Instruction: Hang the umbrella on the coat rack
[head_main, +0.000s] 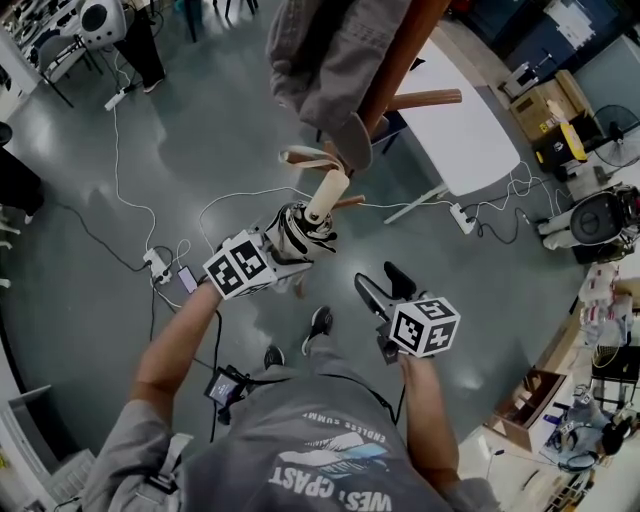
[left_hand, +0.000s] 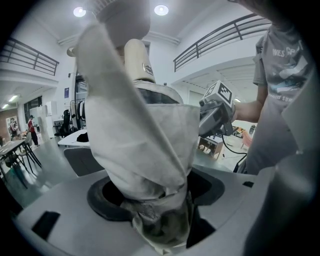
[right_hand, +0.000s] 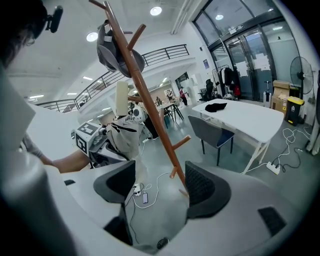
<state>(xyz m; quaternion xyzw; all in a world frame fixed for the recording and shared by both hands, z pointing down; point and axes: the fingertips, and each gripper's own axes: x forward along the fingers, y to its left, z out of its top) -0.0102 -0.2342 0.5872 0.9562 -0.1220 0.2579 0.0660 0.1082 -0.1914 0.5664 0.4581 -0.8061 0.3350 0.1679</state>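
Note:
My left gripper (head_main: 285, 240) is shut on a folded white and grey umbrella (head_main: 300, 232), held up off the floor. Its cream handle (head_main: 327, 195) points toward the wooden coat rack (head_main: 395, 60), just short of the lower pegs. In the left gripper view the umbrella fabric (left_hand: 145, 140) fills the space between the jaws of the left gripper (left_hand: 150, 200), with the handle (left_hand: 137, 60) above. My right gripper (head_main: 385, 288) hangs open and holds nothing, right of the umbrella. The right gripper (right_hand: 160, 185) looks at the rack pole (right_hand: 145, 100) and the umbrella (right_hand: 122, 135).
A grey cap (head_main: 320, 60) hangs on the rack's upper part. A white table (head_main: 460, 120) and a chair (right_hand: 210, 132) stand behind the rack. Cables and a power strip (head_main: 155, 265) lie on the grey floor. Boxes and a fan (head_main: 620, 130) stand at the right.

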